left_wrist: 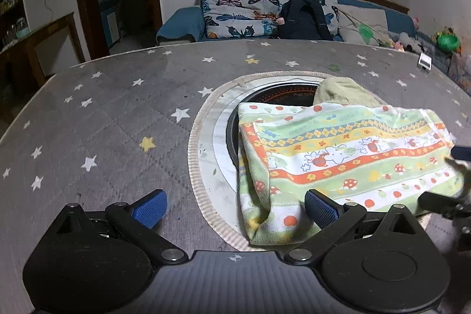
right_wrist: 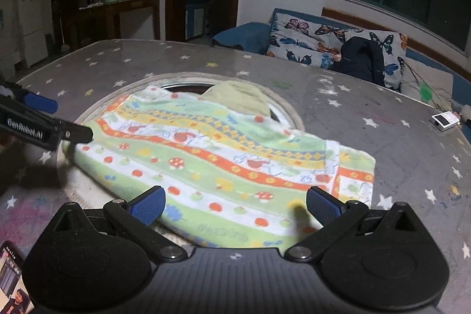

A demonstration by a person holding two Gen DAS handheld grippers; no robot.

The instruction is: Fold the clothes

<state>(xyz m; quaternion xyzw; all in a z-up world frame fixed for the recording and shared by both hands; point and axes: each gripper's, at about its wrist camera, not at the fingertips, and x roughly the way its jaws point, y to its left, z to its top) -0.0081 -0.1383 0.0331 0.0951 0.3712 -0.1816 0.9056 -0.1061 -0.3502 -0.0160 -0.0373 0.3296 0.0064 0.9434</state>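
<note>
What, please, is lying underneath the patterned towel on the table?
The patterned towel drapes over a round dark recess and a plain green cloth. How far either extends beneath stays covered.

I see the towel (right_wrist: 223, 164) lying on the counter (left_wrist: 112, 114), over the round recess (left_wrist: 282, 96) in the middle. A second cloth (right_wrist: 238, 97) sits behind it at the recess's far edge. A small device (right_wrist: 444, 121) lies far right on the counter. The sofa (left_wrist: 265, 11) stands behind.
</note>
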